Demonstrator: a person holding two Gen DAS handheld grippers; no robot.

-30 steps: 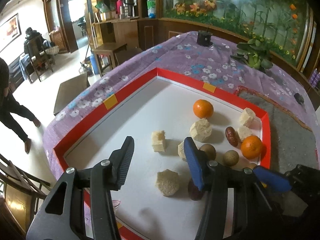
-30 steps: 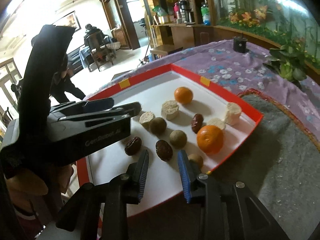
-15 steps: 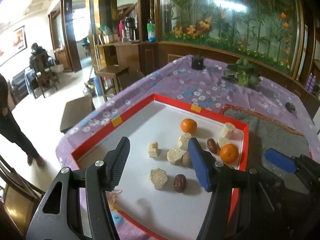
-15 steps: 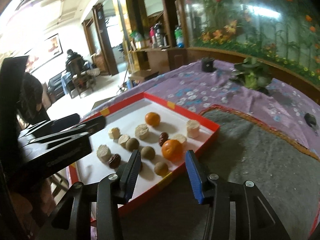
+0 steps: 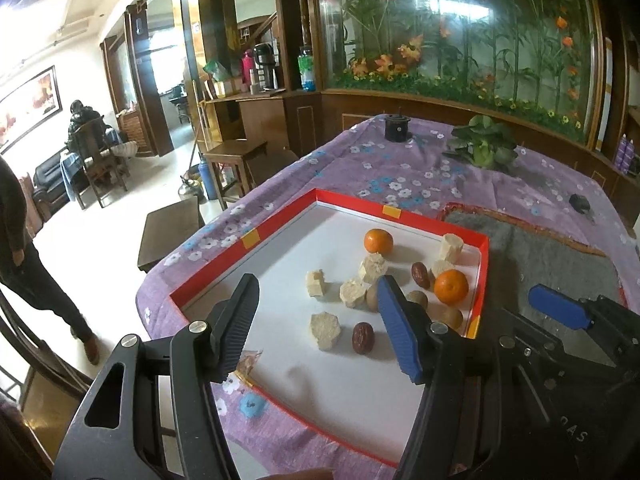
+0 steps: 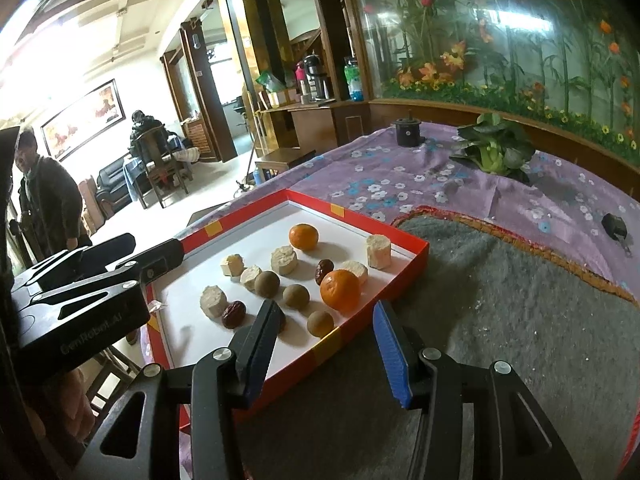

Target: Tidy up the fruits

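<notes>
Fruit sits mixed in the red tray ahead; we hold left tool and right tool agape, empty, left nearer the date.

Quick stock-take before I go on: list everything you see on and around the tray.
tray: one, red rim, white floor, on the table.
oranges: two, orange, far half of the tray.
pale chunks: six, cream, spread across the tray.
red dates: two showing, dark red, in the tray.
brown round fruits: three, tan, near the right rim.
grey mat: one, right of the tray.
tablecloth: purple, flowered.
leafy plant: one, green, far side.
left gripper: jaws open, empty.
right gripper: jaws open, empty.
</notes>
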